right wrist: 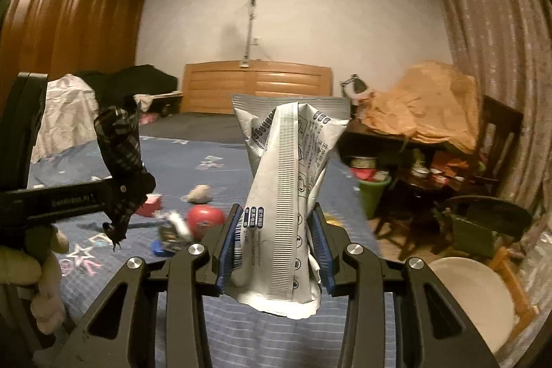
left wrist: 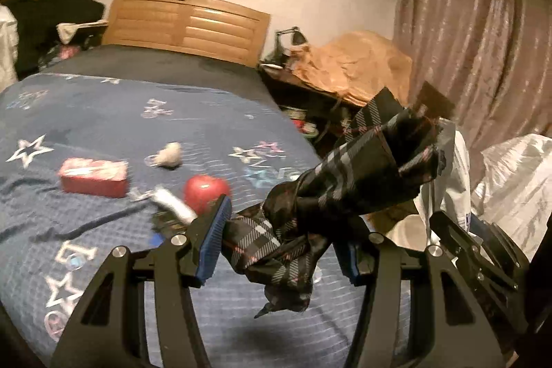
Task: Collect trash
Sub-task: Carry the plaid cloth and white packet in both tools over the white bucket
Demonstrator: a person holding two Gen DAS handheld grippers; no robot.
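a crumpled black plaid wrapper (left wrist: 348, 185) is seen pinched between the blue-padded fingers of the left gripper (left wrist: 281, 238), its dark, twisted body rising up and to the right above the bed; in the right wrist view the same wrapper (right wrist: 119, 140) is seen held at the left gripper (right wrist: 117, 192), at the left of the frame. a silver-white foil pouch printed with black text and a barcode (right wrist: 289, 195) is clamped upright between the blue pads of the right gripper (right wrist: 274, 250), its crimped top edge flared wide above the fingers and its lower end hanging below them. below both grippers a bed covered by a navy quilted bedspread with white and pink star prints (left wrist: 103, 123) is spread out. on the bedspread a red rectangular box (left wrist: 93, 176), a small grey-white crumpled wad (left wrist: 169, 155), a round red apple-like object (left wrist: 206, 189) and a blurred white wrapper piece (left wrist: 172, 200) are scattered, the white piece lying just beside the red round object. a wooden slatted headboard (left wrist: 188, 25) is set against the wall at the far end of the bed. to the right of the bed a dark surface piled with crumpled brown paper (right wrist: 424, 102) is seen, with a green bin (right wrist: 372, 195) under it and pale patterned curtains (left wrist: 476, 33) behind.
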